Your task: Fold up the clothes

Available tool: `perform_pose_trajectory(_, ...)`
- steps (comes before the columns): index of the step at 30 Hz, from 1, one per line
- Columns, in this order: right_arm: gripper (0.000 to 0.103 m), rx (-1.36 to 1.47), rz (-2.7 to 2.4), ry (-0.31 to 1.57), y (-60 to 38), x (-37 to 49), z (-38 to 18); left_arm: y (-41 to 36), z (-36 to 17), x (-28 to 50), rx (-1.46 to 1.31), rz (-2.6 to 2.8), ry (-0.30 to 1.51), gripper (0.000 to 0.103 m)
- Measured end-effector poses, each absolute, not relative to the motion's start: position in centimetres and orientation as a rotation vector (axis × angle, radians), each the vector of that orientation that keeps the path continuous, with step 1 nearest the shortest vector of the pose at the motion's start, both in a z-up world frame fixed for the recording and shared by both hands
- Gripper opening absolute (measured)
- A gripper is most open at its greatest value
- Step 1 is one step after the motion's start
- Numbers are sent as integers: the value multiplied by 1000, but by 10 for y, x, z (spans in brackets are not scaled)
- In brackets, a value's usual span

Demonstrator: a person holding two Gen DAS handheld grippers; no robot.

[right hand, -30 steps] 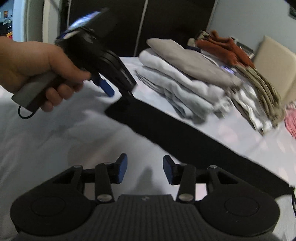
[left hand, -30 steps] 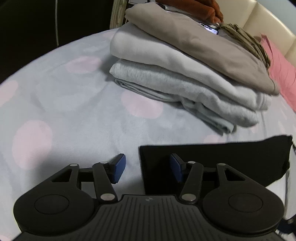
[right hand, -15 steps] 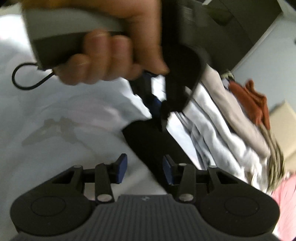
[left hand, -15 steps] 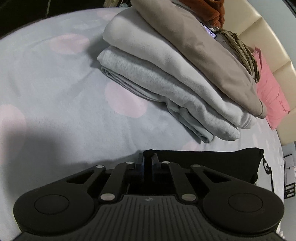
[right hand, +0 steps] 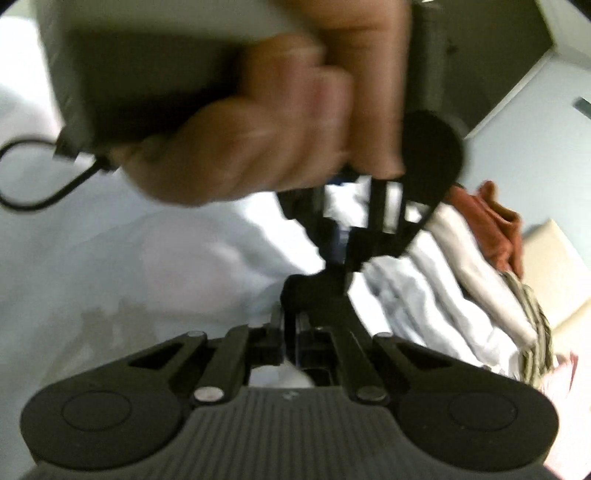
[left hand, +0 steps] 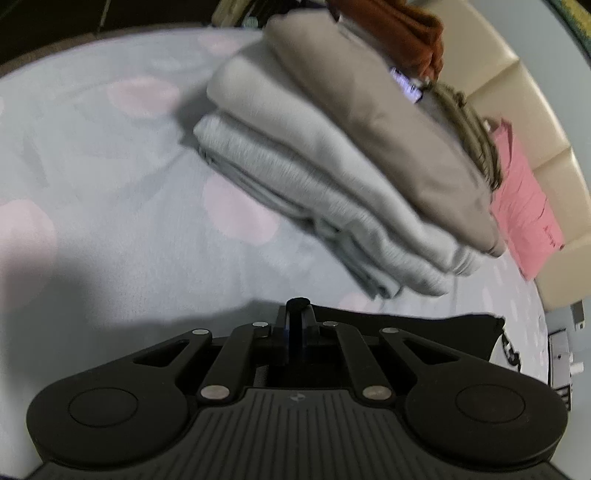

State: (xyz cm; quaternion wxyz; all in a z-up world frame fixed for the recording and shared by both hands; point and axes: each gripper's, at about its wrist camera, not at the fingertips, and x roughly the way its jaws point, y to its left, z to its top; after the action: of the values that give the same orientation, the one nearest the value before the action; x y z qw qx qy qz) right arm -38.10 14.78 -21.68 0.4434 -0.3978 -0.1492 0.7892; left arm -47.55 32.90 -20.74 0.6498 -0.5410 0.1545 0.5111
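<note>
On the bed, a pale grey sheet with pink dots (left hand: pixel 122 206) is carrying a folded stack of grey and beige garments (left hand: pixel 332 166), which is lying just beyond the left gripper (left hand: pixel 295 332). Behind that stack a rust-orange cloth (left hand: pixel 399 33) is sitting on top, a striped olive fabric (left hand: pixel 469 125) is hanging at its far side, and a pink folded item (left hand: pixel 524 206) is resting near a cream padded headboard (left hand: pixel 517 85). The left gripper's fingers are pressing together on an edge of the flat black garment (left hand: pixel 424 332), which is spreading rightward across the sheet just in front of the stack. From the right wrist view, a person's hand (right hand: pixel 266 122), blurred by motion, is filling the upper frame and blocking much of the bed while gripping the left tool's grey handle, a black cable loop (right hand: pixel 33 177) dangling from it. The right gripper (right hand: pixel 291 332) is also pinching the black garment, its fingers drawn narrow around a raised fold of it, close under the left tool. A small lit label on the stack is too blurred to read.
</note>
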Motion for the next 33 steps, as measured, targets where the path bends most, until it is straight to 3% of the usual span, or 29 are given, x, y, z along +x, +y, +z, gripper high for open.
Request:
perform_pose_trajectory(9, 6, -734, 1917, -145, 124, -321, -141, 311, -153, -419, -1081, 1033, 286, 3)
perform_pose_trajectory(19, 6, -552, 1704, 115, 77, -214, -86, 291, -97, -279, -897, 707, 309, 3)
perform_pose_trajectory(25, 6, -511, 1528, 176, 37, -141, -65, 252, -76, -171, -741, 505, 404, 3)
perform_pose_trajectory(33, 6, -384, 1300, 407, -35, -43, -53, 181, -64, -24, -538, 228, 567, 3)
